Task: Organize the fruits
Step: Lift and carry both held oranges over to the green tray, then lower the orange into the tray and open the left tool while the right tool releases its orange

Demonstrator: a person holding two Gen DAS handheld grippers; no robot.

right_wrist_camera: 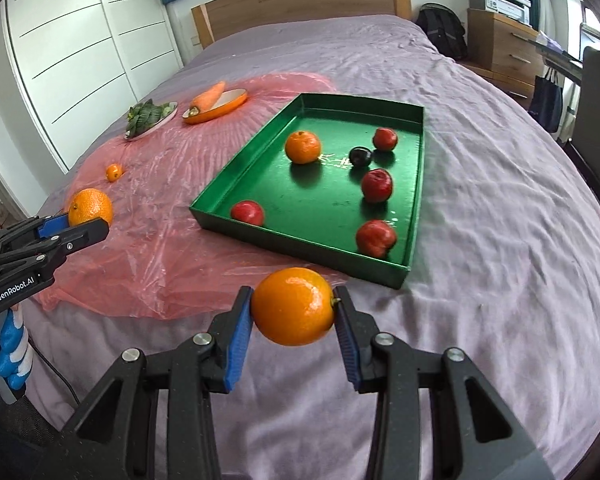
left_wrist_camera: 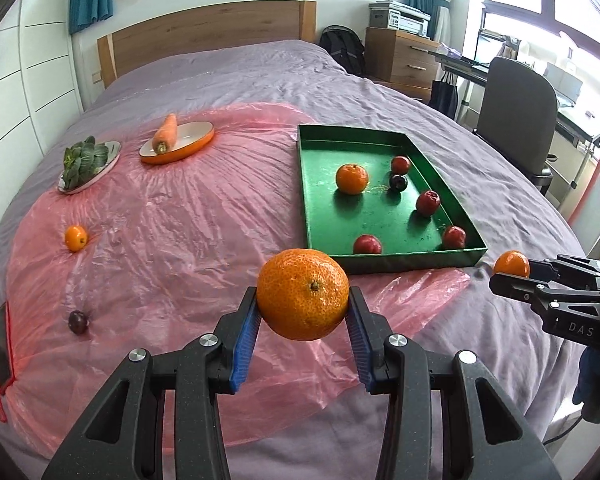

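Observation:
My left gripper (left_wrist_camera: 303, 300) is shut on a rough-skinned orange (left_wrist_camera: 303, 294), held above the pink plastic sheet (left_wrist_camera: 172, 224) just short of the green tray (left_wrist_camera: 399, 259). Beside it, my right gripper (right_wrist_camera: 294, 300) is shut on a smoother orange (right_wrist_camera: 294, 306) over the purple bedspread, near the tray's front wall (right_wrist_camera: 300, 242). In the tray lie one orange (right_wrist_camera: 303, 147), a dark plum (right_wrist_camera: 359, 156) and several red fruits. A small orange (left_wrist_camera: 76, 238) and a dark plum (left_wrist_camera: 78, 321) lie loose on the sheet at the left.
At the far end of the sheet, a carrot (left_wrist_camera: 164, 134) rests on an orange plate and leafy greens (left_wrist_camera: 84, 162) on a second plate. A dark flat object with a red strap (left_wrist_camera: 2, 348) lies at the left edge. An office chair (left_wrist_camera: 515, 112) stands right of the bed.

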